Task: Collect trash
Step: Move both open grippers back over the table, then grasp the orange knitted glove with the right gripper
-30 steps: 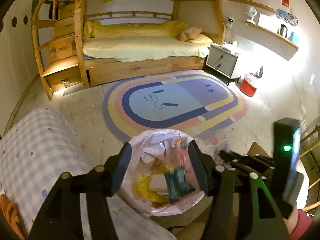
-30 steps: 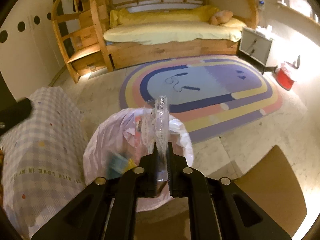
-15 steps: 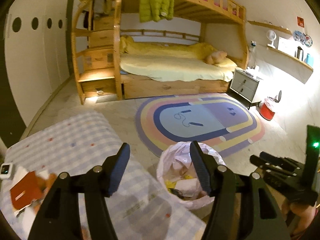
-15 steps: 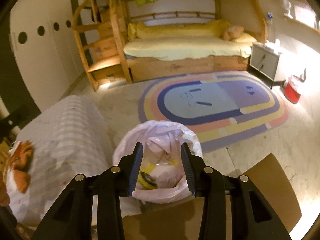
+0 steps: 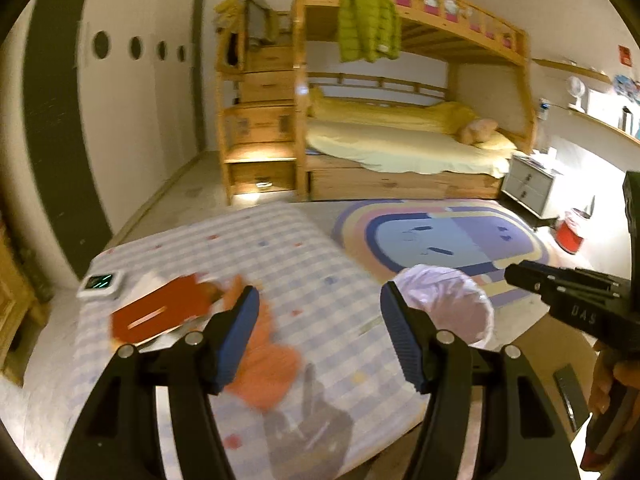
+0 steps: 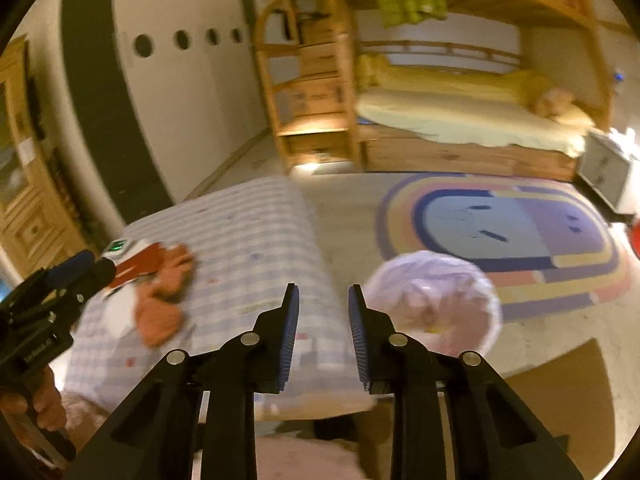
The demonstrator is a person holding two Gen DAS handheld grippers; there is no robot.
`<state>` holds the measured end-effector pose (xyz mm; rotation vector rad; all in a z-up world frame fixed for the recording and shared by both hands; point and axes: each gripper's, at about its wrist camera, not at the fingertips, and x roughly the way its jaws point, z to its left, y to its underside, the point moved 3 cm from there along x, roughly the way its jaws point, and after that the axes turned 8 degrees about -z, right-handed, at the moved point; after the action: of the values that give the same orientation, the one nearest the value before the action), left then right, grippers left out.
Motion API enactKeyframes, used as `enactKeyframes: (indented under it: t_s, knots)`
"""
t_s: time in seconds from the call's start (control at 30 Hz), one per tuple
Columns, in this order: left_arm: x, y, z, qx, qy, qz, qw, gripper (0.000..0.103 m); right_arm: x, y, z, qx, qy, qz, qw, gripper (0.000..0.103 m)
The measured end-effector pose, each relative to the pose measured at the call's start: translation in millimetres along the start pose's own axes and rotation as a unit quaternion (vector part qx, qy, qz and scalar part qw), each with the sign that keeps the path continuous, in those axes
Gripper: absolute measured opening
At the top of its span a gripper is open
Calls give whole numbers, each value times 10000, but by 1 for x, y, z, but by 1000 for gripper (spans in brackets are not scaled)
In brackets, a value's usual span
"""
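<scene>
My left gripper (image 5: 320, 320) is open and empty above a table covered in a checked cloth (image 5: 304, 256). On the cloth lie blurred orange scraps (image 5: 264, 356), a red booklet (image 5: 160, 314) and white paper (image 6: 120, 312). The bin lined with a pale trash bag (image 5: 444, 304) stands on the floor just right of the table. My right gripper (image 6: 323, 320) hovers over the table's right edge; its jaws are closing, a narrow gap is left, and nothing is between them. In the right wrist view the bag (image 6: 432, 300) is to the right, the orange scraps (image 6: 164, 292) to the left.
A small white device with a green display (image 5: 100, 282) sits at the table's far left corner. Brown cardboard (image 6: 560, 400) lies on the floor by the bag. Beyond are an oval rug (image 5: 440, 236), a wooden bunk bed (image 5: 400, 140) and a red bin (image 5: 570, 234).
The right gripper let go of a clear plastic piece over the bag. Both grippers then rose and swung left, from over the bag to over the table.
</scene>
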<state>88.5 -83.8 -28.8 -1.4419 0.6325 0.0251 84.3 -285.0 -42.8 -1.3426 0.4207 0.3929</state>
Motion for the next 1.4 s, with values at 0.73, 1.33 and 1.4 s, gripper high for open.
enactKeyframes:
  t_s: [0.73,1.33,1.4]
  knots:
    - [-39,71,152,-951,-1752,78,9799,70,67,31,146,-664,-1322,661,9868,44]
    - [-18,82,153,-858,-1556,422,9832,73,113,39,175,-903,-1409,946,9814,11]
    - [-18,83,151,-850,-1487,449,9842,73,102,32,169,-934,-1287,709,9847,11]
